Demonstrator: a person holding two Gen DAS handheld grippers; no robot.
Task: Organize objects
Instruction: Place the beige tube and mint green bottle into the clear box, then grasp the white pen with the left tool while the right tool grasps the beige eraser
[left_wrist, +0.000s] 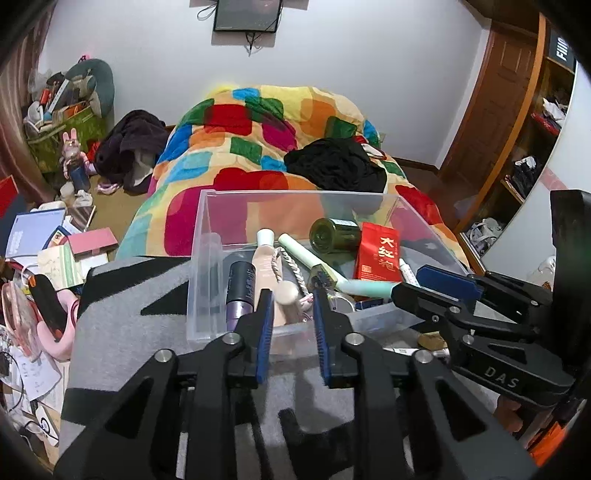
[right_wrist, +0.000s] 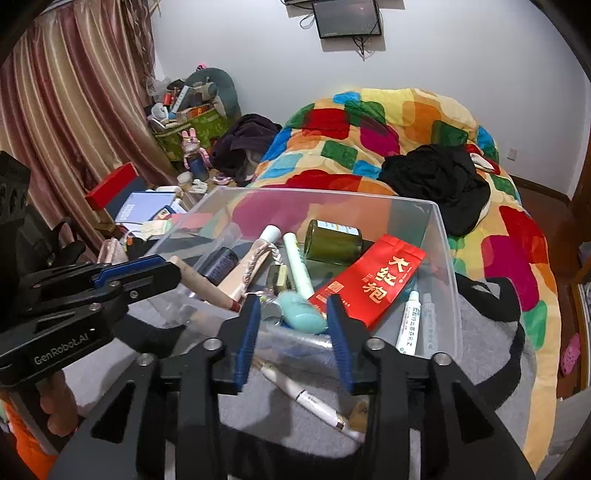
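A clear plastic bin stands on a grey and black blanket. It holds a red tea packet, a green glass jar, a pale green tube, a teal item, a dark purple tube and white tubes. My left gripper is shut on a beige wooden-handled tool at the bin's near wall. My right gripper is open over the bin's near edge.
A white pen-like item and a small brown object lie on the blanket in front of the bin. A colourful quilt with black clothing lies behind. Cluttered books and boxes sit at the left.
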